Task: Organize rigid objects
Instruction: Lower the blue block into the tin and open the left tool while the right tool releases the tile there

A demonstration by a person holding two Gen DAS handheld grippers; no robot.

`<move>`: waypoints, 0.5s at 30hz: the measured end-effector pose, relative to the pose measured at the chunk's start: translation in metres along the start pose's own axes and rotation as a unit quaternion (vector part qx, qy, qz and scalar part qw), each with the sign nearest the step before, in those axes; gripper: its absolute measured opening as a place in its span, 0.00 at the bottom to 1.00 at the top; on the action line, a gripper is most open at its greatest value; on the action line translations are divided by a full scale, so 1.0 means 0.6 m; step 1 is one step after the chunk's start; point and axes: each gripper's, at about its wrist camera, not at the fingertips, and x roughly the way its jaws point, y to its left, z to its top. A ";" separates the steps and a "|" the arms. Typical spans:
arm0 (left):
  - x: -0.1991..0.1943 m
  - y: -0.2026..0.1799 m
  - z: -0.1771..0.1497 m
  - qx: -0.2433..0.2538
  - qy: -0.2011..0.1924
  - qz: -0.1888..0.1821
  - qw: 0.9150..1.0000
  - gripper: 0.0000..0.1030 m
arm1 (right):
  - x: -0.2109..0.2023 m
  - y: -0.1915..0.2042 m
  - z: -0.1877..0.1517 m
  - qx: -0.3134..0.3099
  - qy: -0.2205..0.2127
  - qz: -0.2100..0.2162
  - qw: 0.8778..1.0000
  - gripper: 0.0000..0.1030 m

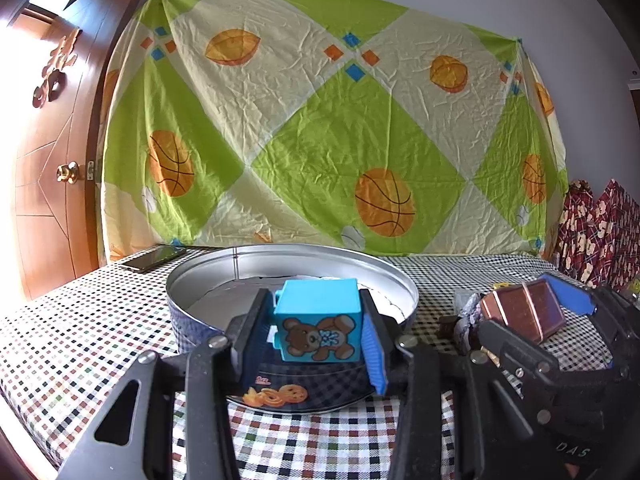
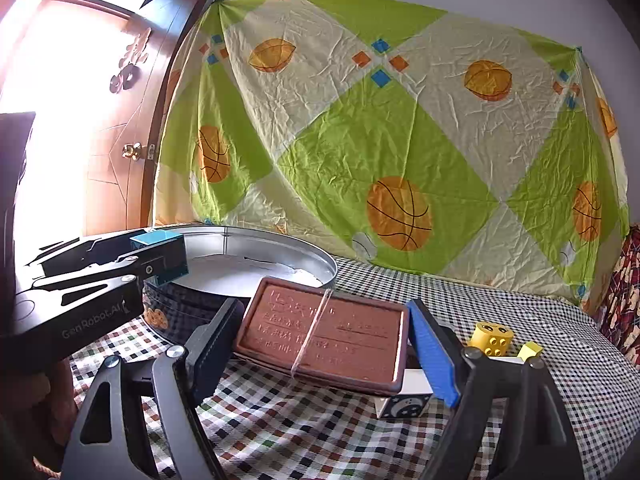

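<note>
My left gripper [image 1: 314, 320] is shut on a blue toy cube [image 1: 320, 300] with a teddy bear picture, held just over the near rim of a round metal tin [image 1: 292, 249]. From the right wrist view, that cube [image 2: 158, 240] hangs at the tin's [image 2: 280, 240] left edge in the left gripper [image 2: 160, 258]. My right gripper [image 2: 324, 320] is shut on a flat brown embossed box [image 2: 328, 332] with a clear band around it, tilted and lifted off the cloth. The left wrist view shows the same box [image 1: 528, 310] to the tin's right.
A checkered cloth [image 2: 500, 304] covers the table. A yellow block [image 2: 490, 336] and a white block with moon and stars [image 2: 404, 406] lie near the right gripper. A phone [image 1: 154, 258] rests at the far left. A patterned sheet [image 1: 320, 120] hangs behind, beside a wooden door [image 1: 52, 160].
</note>
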 end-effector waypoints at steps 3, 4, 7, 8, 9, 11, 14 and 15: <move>0.000 0.007 0.000 -0.002 -0.001 0.003 1.000 0.41 | 0.003 0.007 0.002 -0.004 0.001 0.004 1.000 0.81; 0.000 0.009 0.001 -0.003 0.000 0.004 1.000 0.41 | 0.003 0.008 0.002 -0.005 0.002 0.006 1.000 0.81; 0.000 0.017 0.004 -0.003 0.002 0.006 1.000 0.41 | 0.012 0.010 0.008 -0.002 0.014 0.021 1.000 0.81; 0.000 0.020 0.007 -0.003 0.003 0.005 1.000 0.41 | 0.015 0.010 0.012 0.000 0.018 0.025 1.000 0.81; 0.000 0.024 0.011 -0.005 0.005 0.003 1.000 0.41 | 0.019 0.009 0.021 0.003 0.021 0.031 0.999 0.81; 0.005 0.035 0.024 -0.007 0.016 0.002 1.000 0.41 | 0.025 0.009 0.041 0.003 0.022 0.042 0.999 0.81; 0.018 0.047 0.042 -0.006 0.031 0.002 1.000 0.41 | 0.046 0.011 0.074 0.005 0.033 0.062 0.998 0.81; 0.027 0.052 0.049 -0.004 0.041 0.004 0.999 0.41 | 0.058 0.010 0.085 0.008 0.040 0.071 0.997 0.81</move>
